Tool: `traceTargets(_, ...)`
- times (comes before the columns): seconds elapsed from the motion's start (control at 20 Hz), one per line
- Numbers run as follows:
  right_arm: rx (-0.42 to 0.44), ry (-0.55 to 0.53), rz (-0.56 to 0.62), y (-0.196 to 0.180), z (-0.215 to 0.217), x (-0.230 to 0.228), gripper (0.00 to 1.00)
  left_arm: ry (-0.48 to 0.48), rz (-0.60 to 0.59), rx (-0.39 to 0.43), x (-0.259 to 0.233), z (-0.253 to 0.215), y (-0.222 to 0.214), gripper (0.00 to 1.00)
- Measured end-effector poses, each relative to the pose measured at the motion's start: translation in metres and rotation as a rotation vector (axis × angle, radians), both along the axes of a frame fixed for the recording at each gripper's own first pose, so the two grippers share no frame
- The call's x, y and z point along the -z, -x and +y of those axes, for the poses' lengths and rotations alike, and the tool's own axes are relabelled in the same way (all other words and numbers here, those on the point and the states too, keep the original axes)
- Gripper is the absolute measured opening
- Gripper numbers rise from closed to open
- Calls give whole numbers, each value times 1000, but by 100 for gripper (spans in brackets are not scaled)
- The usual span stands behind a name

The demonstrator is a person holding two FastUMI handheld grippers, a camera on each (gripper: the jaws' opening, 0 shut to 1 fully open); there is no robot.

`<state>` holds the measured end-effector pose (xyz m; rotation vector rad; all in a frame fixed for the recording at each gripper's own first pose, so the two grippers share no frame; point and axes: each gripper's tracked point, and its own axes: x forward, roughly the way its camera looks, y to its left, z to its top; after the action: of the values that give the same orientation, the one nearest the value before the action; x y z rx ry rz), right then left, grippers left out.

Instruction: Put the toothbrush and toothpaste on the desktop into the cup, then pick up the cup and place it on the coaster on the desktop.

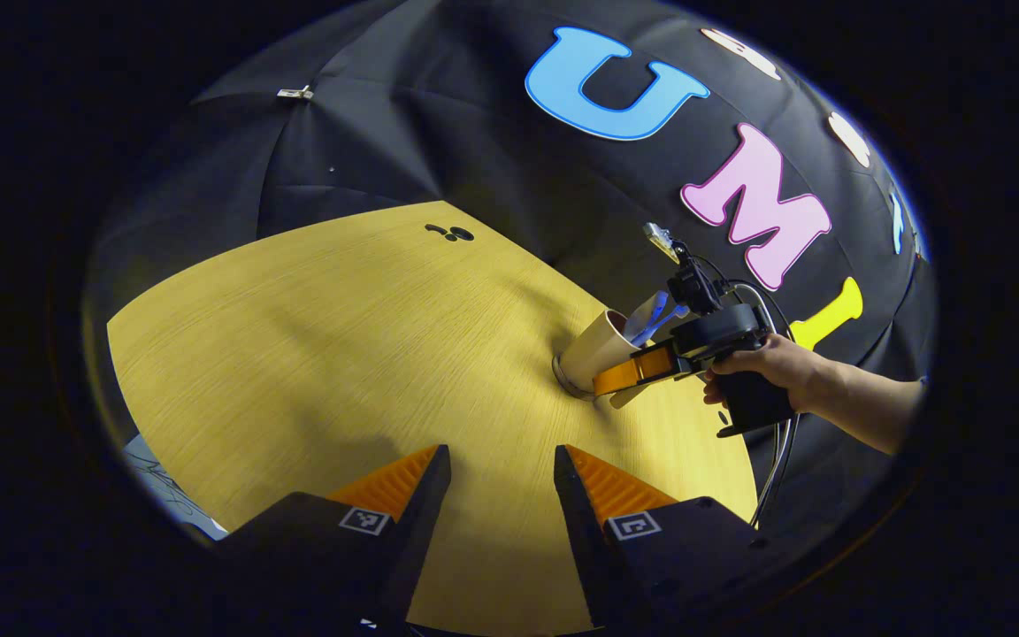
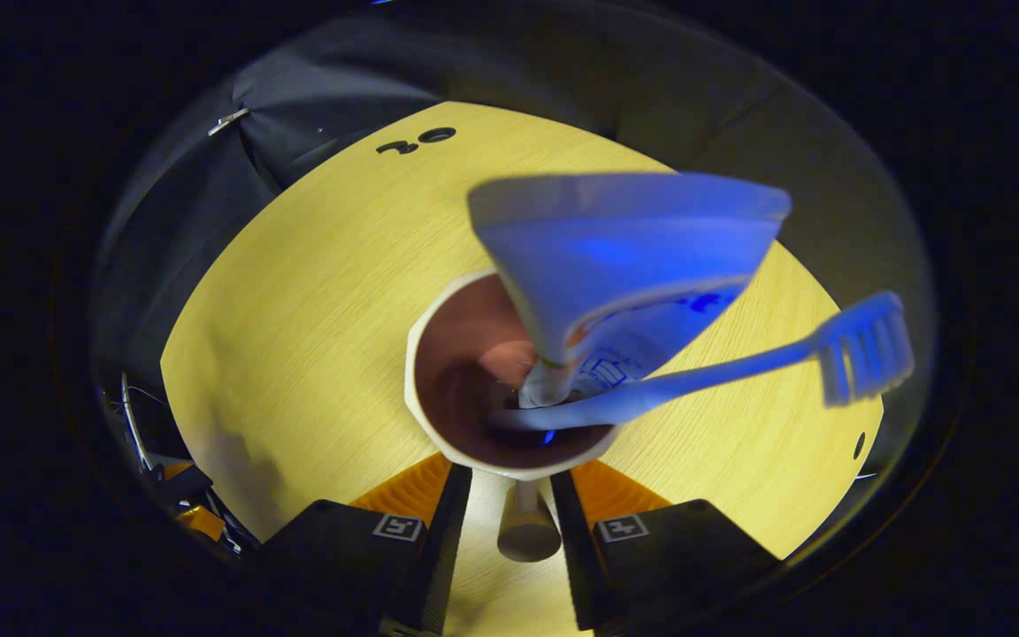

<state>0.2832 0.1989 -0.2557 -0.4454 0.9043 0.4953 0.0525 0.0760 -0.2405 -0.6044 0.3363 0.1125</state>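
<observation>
- Looking along the right gripper [image 2: 509, 495] in the right gripper view: its two fingers are flanking the cup handle [image 2: 527, 529], which is sitting in the gap between them. I cannot tell whether both fingers are pressing on the handle or just standing beside it.
- Just beyond the fingers, the cup [image 2: 439, 354] is standing with its mouth open toward the camera. The toothpaste [image 2: 624, 257] is resting cap-down inside it, its wide flat end leaning out over the rim. The toothbrush [image 2: 695, 372] is lying with its handle end in the cup and its bristle head sticking out past the rim to one side. Judgement: the loading step is looking complete.
- The handle is probably being taken because it gives a narrow, firm grip and is keeping the fingers clear of the leaning contents.
- In the left gripper view, the left gripper [image 1: 502, 495] is hanging above the bare desktop [image 1: 315, 336] with its fingers apart and nothing between them, well apart from the cup [image 1: 598, 347].
- Farther off in that view, a hand [image 1: 762, 367] is holding the right gripper against the cup, and a grey disc under the cup base, likely the coaster [image 1: 567, 379], is showing. Judgement: the cup is already on it or very nearly so.
</observation>
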Motion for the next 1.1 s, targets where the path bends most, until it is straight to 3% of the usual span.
traceTargets(0.5, 2, -108, -10, 44, -10, -49, 91, -61, -21, 80, -37, -8, 4, 75)
traceTargets(0.7, 24, -189, -84, 68, -14, -86, 98, -98, -46, 127, -59, -20, 4, 75)
traceTargets(1.1, 87, -374, -355, 118, -39, -175, 99, -181, -115, 236, -104, -50, 2, 75)
